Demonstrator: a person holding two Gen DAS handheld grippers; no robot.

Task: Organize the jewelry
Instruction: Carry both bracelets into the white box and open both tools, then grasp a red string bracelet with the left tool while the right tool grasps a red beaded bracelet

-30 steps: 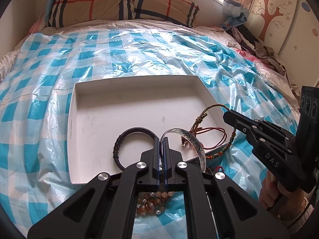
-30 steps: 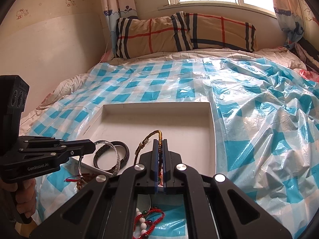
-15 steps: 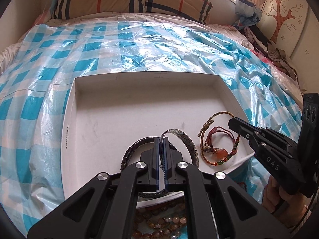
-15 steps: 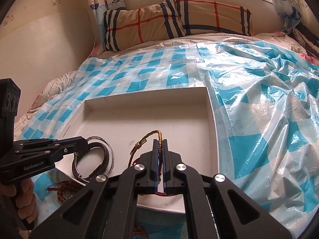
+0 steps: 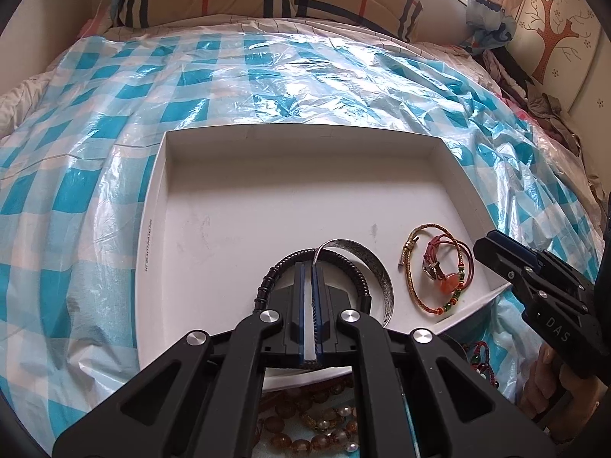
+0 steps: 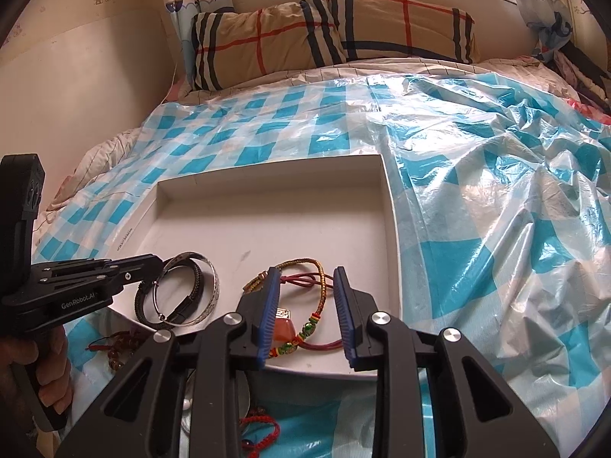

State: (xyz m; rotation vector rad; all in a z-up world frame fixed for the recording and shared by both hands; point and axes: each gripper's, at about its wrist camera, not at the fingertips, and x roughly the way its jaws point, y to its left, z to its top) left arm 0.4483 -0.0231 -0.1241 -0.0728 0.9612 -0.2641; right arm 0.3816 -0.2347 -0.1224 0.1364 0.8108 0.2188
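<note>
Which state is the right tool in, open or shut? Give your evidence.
Open. In its own view, the right tool has its blue pads spread apart, with the braided cord bracelets lying on the white tray between them.

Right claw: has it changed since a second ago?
Yes. The right claw was shut on the cord bracelets near the white tray's front edge; now it is open and they lie on the tray floor.

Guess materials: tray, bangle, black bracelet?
Tray: looks like white matte cardboard, scuffed, thin folded walls. Bangle: likely silver-toned metal, shiny with engraved pattern. Black bracelet: probably braided leather or cord; ridged, dull surface.
</note>
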